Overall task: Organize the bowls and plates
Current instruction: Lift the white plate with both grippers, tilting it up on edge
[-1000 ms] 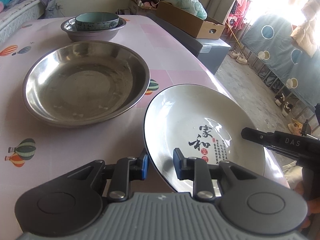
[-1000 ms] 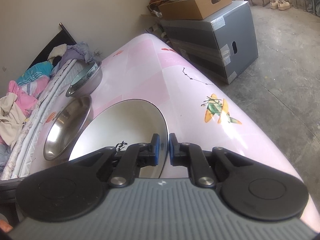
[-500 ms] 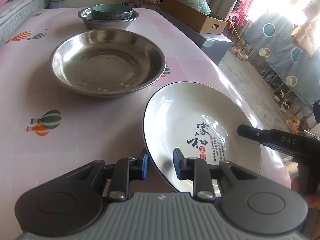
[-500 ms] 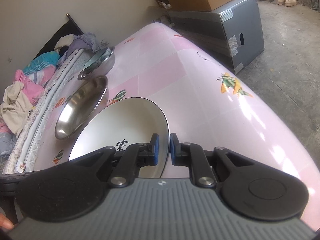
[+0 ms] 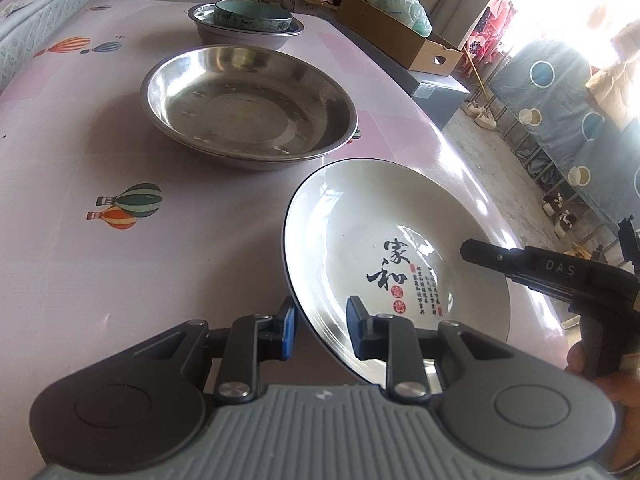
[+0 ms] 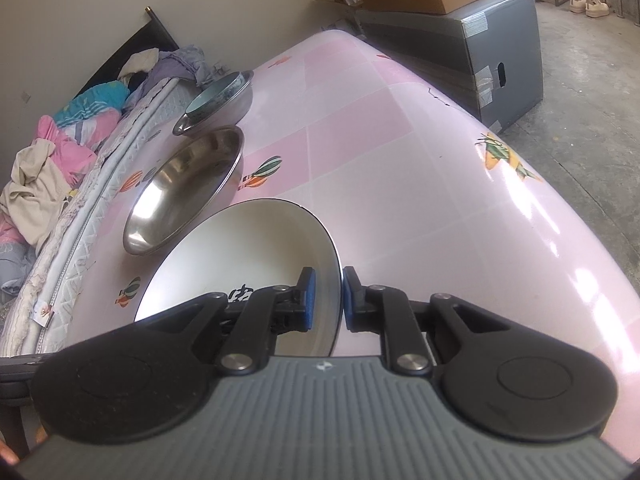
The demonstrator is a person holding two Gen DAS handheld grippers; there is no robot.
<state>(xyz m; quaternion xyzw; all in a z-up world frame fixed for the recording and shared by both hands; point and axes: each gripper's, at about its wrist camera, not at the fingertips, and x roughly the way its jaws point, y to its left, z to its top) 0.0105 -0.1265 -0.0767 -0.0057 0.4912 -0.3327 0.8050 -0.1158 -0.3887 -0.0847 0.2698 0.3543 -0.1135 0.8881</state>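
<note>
Plate (image 5: 384,240) hung at lower right, its rim pinched by both our left gripper (image 5: 320,326) and right gripper (image 6: 329,299). Next we judged it needed carrying level into the steel dish (image 5: 248,104) above.

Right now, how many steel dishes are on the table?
2. A wide shallow steel dish sits mid-table just beyond the white plate; a smaller steel bowl stands at the far end with a teal bowl nested inside. Anything beneath it would be hidden.

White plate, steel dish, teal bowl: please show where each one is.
white plate (image 5: 360,216), left wrist view, inner wall.
steel dish (image 5: 248,112), left wrist view, flat bottom.
teal bowl (image 5: 252,20), left wrist view, outer side.
</note>
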